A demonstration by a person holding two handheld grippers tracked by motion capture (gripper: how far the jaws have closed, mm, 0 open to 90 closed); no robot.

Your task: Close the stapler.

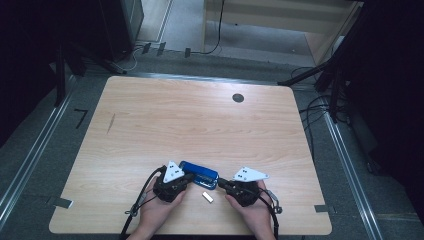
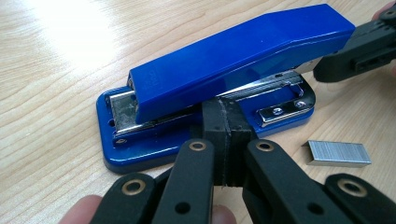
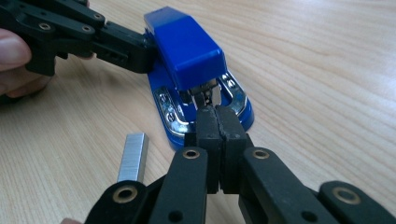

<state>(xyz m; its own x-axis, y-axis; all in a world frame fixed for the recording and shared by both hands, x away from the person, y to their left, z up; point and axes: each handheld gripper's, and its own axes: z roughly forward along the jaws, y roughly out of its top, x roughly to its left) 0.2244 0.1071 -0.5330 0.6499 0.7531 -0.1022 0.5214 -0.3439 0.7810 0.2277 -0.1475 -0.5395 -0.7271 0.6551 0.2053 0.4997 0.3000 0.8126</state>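
Blue stapler [image 1: 199,174], light wood table [image 1: 200,120], grey floor [image 1: 30,145]

Glossy blue plastic stapler [image 2: 233,60], shiny metal staples [image 2: 338,153], matt wood table [image 1: 200,120].

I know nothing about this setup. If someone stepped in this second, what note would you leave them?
Left gripper: jaws shut, tips against the long side of the blue stapler.
Right gripper: jaws shut, tips at the stapler's front end.
Stapler lies on the table near the person's edge, top arm slightly raised.
Staple strip lies loose beside it, untouched.
Done: stapler braced from two sides.
Left, probably: open it and load the strip.
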